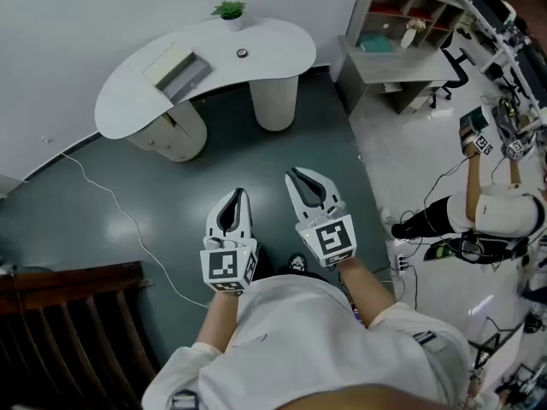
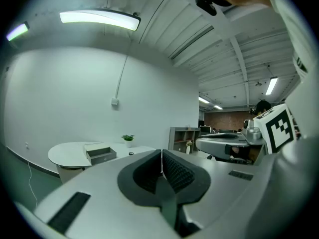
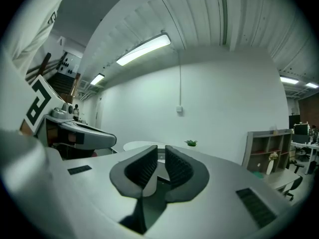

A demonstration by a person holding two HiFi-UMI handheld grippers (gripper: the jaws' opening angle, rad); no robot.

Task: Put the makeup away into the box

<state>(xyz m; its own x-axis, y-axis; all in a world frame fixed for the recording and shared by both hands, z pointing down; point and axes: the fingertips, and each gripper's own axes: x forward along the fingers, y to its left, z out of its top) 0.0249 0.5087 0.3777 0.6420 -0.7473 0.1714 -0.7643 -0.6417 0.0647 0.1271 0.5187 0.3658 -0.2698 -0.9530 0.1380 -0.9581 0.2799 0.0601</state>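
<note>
Head view, box (image 1: 178, 73) well ahead, left gripper (image 1: 238, 195) and right gripper (image 1: 296, 176) closed, empty

White short-sleeved shirt (image 1: 299, 331); grey left tool (image 1: 241, 193) and right tool (image 1: 297, 173) (black pads (image 2: 175, 173), square-marker cubes (image 1: 332, 237)).

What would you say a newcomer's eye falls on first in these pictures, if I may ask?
The two grippers come first: the left gripper and the right gripper, held side by side low in the head view, both shut and empty. Beyond them stands a curved white table with a box near its left end and a small potted plant at its far edge.
</note>
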